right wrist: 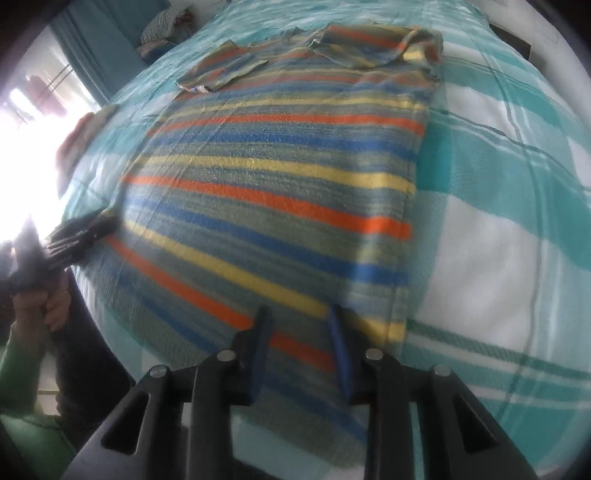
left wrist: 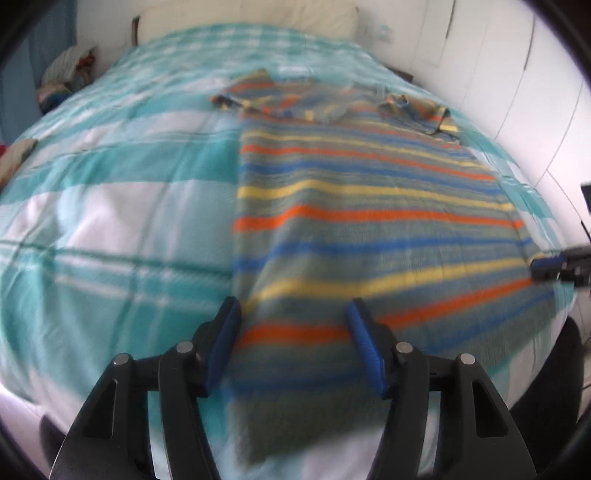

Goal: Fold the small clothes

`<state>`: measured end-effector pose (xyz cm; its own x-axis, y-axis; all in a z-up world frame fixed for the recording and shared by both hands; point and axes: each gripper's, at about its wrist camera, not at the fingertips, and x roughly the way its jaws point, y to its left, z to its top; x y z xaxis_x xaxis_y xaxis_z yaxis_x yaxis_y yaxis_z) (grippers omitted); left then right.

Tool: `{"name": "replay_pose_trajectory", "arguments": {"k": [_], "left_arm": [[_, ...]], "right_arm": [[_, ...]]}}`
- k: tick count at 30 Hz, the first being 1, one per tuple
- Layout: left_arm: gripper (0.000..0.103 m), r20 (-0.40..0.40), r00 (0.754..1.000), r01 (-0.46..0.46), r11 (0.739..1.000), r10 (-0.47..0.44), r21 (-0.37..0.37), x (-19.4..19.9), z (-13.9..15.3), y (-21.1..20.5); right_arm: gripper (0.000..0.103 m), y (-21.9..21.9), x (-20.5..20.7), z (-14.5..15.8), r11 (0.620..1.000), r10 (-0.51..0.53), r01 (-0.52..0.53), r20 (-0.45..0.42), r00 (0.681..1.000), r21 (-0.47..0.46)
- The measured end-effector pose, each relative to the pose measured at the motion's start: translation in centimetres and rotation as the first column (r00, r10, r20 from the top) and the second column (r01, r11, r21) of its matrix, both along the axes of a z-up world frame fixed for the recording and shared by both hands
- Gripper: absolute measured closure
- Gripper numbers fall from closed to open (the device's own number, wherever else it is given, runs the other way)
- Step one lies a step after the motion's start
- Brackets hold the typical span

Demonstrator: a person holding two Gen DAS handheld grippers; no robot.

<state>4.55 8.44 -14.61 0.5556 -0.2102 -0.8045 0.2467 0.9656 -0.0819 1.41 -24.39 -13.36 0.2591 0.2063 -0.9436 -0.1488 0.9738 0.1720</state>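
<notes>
A striped shirt (left wrist: 369, 206) in grey-green, orange, yellow and blue lies flat on the bed, collar at the far end and both sleeves folded in. It also shows in the right wrist view (right wrist: 280, 177). My left gripper (left wrist: 293, 314) is open and empty, just above the shirt's near hem at its left edge. My right gripper (right wrist: 299, 325) is open and empty, above the near hem close to the shirt's right edge. The right gripper also shows at the far right of the left wrist view (left wrist: 550, 267), and the left gripper at the left of the right wrist view (right wrist: 85, 230).
The bed has a teal and white checked cover (left wrist: 110, 192). A pillow (left wrist: 251, 18) lies at the head. A pile of clothes (left wrist: 70, 70) sits beside the bed at the far left. White wardrobe doors (left wrist: 498, 55) stand to the right. A bright window (right wrist: 26, 122) is at left.
</notes>
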Motion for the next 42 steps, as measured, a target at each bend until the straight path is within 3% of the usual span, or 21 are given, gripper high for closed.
{"name": "replay_pose_trajectory", "arguments": {"k": [4,7,10,12,15,16,17,18,21,23,26,27,30,31,33,36,38,42], "left_arm": [[0.031,0.01,1.0,-0.004,1.0,0.004,-0.023,-1.9,2.3,0.9],[0.031,0.047,0.999,-0.022,0.998,0.024,-0.054,-1.4,4.2,0.3],[0.029,0.079,0.996,-0.036,0.996,0.042,-0.082,-1.7,5.9,-0.1],[0.028,0.085,0.995,-0.051,0.996,0.057,-0.069,-2.2,6.3,-0.1],[0.025,0.08,0.993,-0.088,0.996,0.09,-0.029,-3.5,6.0,0.9],[0.025,0.073,0.992,-0.104,0.995,0.105,-0.008,-3.9,5.7,1.4],[0.025,0.065,0.991,-0.121,0.993,0.119,0.016,-4.3,5.3,2.0],[0.025,0.054,0.99,-0.135,0.99,0.133,0.038,-4.5,4.9,2.6],[0.025,0.012,0.986,-0.169,0.984,0.169,0.054,-5.1,3.9,4.5],[0.025,-0.005,0.983,-0.182,0.983,0.182,0.038,-5.1,3.6,5.4],[0.025,-0.008,0.983,-0.182,0.983,0.182,0.004,-4.7,3.6,5.7],[0.025,-0.007,0.984,-0.176,0.984,0.176,-0.009,-4.6,3.6,5.4],[0.025,-0.012,0.991,-0.132,0.989,0.131,-0.072,-3.9,3.9,3.8],[0.025,-0.015,0.994,-0.111,0.99,0.11,-0.09,-3.6,4.0,3.1],[0.025,-0.014,0.998,-0.067,0.993,0.066,-0.102,-3.5,4.4,1.5],[0.025,-0.006,1.0,-0.026,0.996,0.026,-0.087,-3.7,4.9,-0.3],[0.025,-0.007,1.0,-0.018,0.996,0.018,-0.085,-4.1,5.1,-0.7],[0.025,-0.03,0.999,-0.047,0.996,0.044,-0.082,-5.0,4.7,0.0]], "right_arm": [[0.071,0.4,3.7,6.2,0.984,0.112,-0.089,0.144,0.983,-0.153],[0.054,2.4,10.0,8.6,0.959,0.232,-0.177,0.254,0.939,-0.221],[0.053,4.6,17.1,6.1,0.929,0.326,-0.259,0.258,0.909,-0.262],[0.054,5.6,21.4,2.7,0.92,0.34,-0.276,0.214,0.916,-0.28],[0.056,5.3,25.7,-1.8,0.923,0.275,-0.197,0.209,0.938,-0.329],[0.066,4.4,26.5,-2.3,0.945,0.224,-0.155,0.224,0.949,-0.289],[0.092,3.2,26.9,-2.1,0.97,0.144,-0.087,0.247,0.958,-0.227],[0.098,1.5,26.8,-1.4,0.985,0.071,-0.025,0.269,0.96,-0.172],[0.099,-4.7,24.8,2.9,0.991,-0.133,0.132,0.353,0.926,0.029],[0.099,-10.7,22.3,5.7,0.953,-0.302,0.267,0.37,0.879,0.145],[0.099,-20.4,17.0,7.9,0.833,-0.551,0.48,0.332,0.766,0.277],[0.098,-23.5,15.0,7.9,0.781,-0.623,0.549,0.305,0.721,0.297],[0.098,-28.6,10.8,5.8,0.662,-0.747,0.683,0.196,0.635,0.308],[0.098,-29.5,9.7,4.7,0.634,-0.762,0.698,0.116,0.637,0.332],[0.098,-29.7,8.1,2.7,0.585,-0.787,0.719,0.049,0.615,0.375],[0.098,-29.2,7.0,1.2,0.568,-0.797,0.729,0.034,0.603,0.382],[0.098,-29.8,6.1,0.4,0.538,-0.816,0.743,0.025,0.577,0.398],[0.093,-30.4,5.8,-1.1,0.49,-0.823,0.715,-0.004,0.567,0.499]]}}
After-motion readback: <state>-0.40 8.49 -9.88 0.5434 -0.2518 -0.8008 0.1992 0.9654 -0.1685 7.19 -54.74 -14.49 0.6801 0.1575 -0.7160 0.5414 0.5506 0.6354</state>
